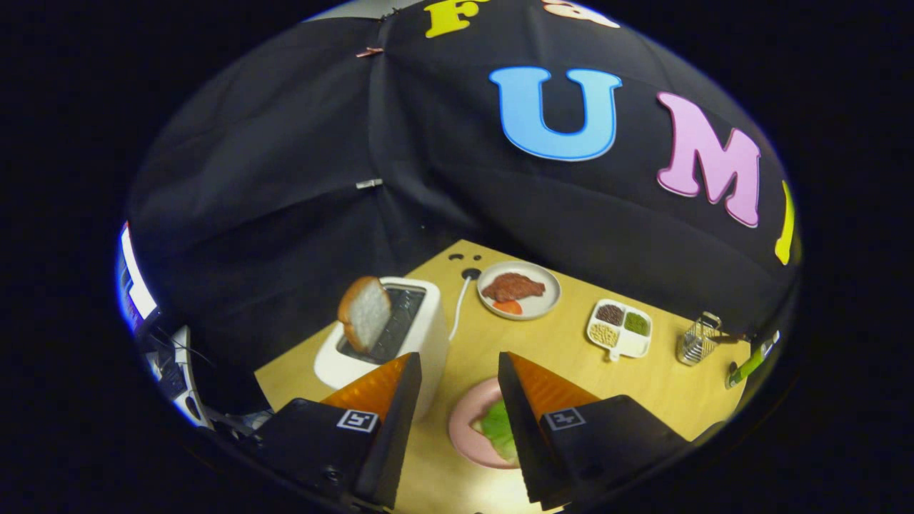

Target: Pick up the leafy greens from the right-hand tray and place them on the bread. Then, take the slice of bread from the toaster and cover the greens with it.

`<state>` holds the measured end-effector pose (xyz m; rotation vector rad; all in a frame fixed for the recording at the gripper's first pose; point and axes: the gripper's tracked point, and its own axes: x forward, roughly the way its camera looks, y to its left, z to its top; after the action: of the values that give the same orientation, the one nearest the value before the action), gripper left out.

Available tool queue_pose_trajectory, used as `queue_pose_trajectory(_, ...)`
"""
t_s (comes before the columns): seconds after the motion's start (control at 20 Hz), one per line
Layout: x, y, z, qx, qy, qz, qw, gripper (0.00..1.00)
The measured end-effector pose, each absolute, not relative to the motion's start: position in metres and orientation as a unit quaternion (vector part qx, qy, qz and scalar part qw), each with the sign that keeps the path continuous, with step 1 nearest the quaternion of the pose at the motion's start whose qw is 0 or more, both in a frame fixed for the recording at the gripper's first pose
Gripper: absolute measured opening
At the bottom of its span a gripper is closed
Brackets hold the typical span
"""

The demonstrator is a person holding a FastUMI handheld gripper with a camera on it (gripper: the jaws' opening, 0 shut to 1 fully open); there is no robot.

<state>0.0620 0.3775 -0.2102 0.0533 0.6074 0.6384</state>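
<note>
1. The leafy greens (500, 428) are seen lying on a pink plate (464, 421), between the two fingers and partly hidden behind the right finger (532, 407). Bread beneath the greens cannot be made out clearly.
2. The pink plate is set on the wooden counter (571, 350), just beside the toaster (400, 335) and near its front corner.
3. The slice of bread (364, 313) is seen standing in the slot of the white toaster, tilted and raised well above the slot edge, with its brown crust along the upper side.
4. The hand-held gripper (457, 368) is held wide apart above the counter; nothing is gripped between the fingers. The left finger (393, 400) is seen in front of the toaster's lower corner.
5. A white cable (457, 307) is run from the toaster toward a hole in the counter near the wall.
6. Beyond the pink plate, a grey plate (535, 303) is placed, carrying a brown piece of meat (513, 287) and a red slice (508, 307) touching it.
7. To the right of the grey plate, a white divided dish (620, 330) is located, with differently coloured fillings in its compartments.
8. Further right, a wire holder (698, 340) is seen standing upright, and a green-handled utensil (750, 363) is lying near the counter's edge.
</note>
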Motion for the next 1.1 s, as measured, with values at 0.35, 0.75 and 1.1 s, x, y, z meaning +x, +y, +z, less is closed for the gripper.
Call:
queue_pose_trajectory(0.35, 0.074, 0.482, -0.191, 0.012, 0.288, 0.351, 0.891, 0.69)
queue_pose_trajectory(0.75, 0.088, 0.526, -0.258, -0.048, 0.361, 0.315, 0.876, 0.71)
queue_pose_trajectory(1.1, 0.096, 0.530, -0.287, -0.036, 0.412, 0.283, 0.865, 0.28)
